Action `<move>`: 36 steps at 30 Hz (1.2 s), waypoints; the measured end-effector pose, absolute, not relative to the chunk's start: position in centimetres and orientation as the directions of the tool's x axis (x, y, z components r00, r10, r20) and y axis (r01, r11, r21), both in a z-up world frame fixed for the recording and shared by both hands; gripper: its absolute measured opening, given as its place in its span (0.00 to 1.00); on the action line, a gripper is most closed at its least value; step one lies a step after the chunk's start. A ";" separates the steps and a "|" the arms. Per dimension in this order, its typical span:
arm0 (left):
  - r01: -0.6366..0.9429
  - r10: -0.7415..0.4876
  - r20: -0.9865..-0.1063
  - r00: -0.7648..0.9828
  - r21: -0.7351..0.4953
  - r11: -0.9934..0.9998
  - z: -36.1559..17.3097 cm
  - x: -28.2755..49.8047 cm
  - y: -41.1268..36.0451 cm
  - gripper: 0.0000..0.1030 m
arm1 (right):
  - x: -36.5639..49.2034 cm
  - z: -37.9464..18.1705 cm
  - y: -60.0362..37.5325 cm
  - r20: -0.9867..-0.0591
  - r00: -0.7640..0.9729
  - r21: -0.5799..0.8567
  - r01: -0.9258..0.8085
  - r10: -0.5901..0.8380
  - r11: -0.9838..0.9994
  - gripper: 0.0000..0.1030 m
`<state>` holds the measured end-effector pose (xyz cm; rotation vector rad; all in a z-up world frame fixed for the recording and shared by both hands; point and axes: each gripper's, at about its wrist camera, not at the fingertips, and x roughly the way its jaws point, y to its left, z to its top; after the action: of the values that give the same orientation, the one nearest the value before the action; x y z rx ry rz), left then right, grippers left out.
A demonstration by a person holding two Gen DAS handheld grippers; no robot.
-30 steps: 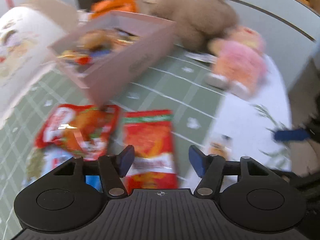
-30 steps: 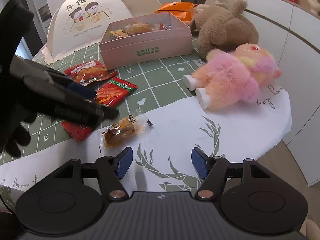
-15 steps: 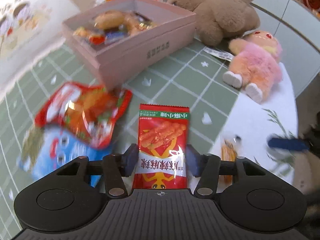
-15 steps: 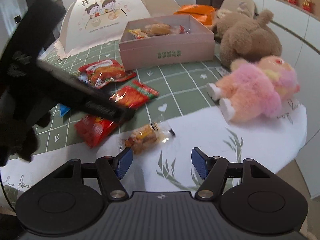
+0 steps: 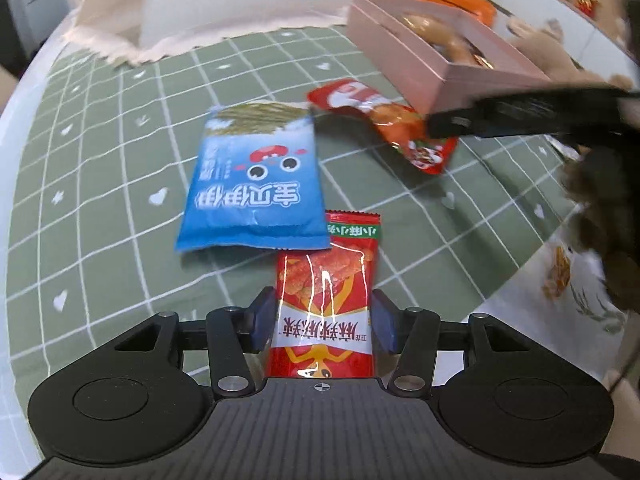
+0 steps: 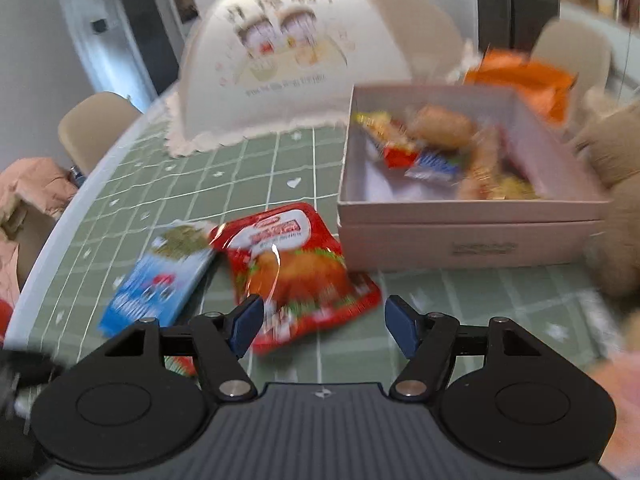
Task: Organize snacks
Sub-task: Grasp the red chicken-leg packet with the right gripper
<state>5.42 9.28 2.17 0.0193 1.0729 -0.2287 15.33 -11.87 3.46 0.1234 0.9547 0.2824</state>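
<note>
Red, glossy spicy-strip packet sits pinched between the left gripper pads near the table's front edge; light, slippery, best gripped across its width. The right gripper gapes empty over the chicken packet.

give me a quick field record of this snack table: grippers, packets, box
left gripper: jaws just closing around the red spicy-strip packet; contact unclear
right gripper: open, over the red chicken packet
blue packet: flat on the green checked cloth, far end of the spicy-strip packet overlapping its edge
pink box: open, already holds snacks
other: white food cover behind
</note>
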 end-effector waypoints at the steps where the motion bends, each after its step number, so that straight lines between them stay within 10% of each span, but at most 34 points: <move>1: 0.192 -0.184 -0.869 0.459 -0.105 0.976 2.1 5.4 9.5 0.55 | 16.6 2.8 -11.5 -0.797 0.531 0.238 -0.159 0.286 0.958 0.66; 14: 0.160 -0.209 -0.856 0.474 -0.149 0.976 2.1 5.1 9.8 0.55 | 14.3 3.0 -6.1 -0.839 0.374 0.244 -0.392 0.396 0.887 0.48; 20: 0.166 -0.195 -0.852 0.486 -0.129 0.978 2.1 4.7 9.5 0.56 | 14.3 5.2 -3.7 -0.791 0.499 0.116 -0.446 0.354 0.887 0.68; 29: 0.190 -0.197 -0.852 0.485 -0.117 0.975 2.1 4.3 9.4 0.56 | 18.8 2.5 -1.9 -0.832 0.477 0.117 -0.348 0.283 0.930 0.73; 36: 0.181 -0.208 -0.849 0.485 -0.136 0.974 2.2 3.7 9.5 0.56 | 14.5 3.5 -4.8 -0.859 0.400 0.163 -0.378 0.320 0.911 0.58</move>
<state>3.73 9.53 2.22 -0.0289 1.0375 -0.2371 14.46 -4.79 3.48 -0.0611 1.0720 0.4418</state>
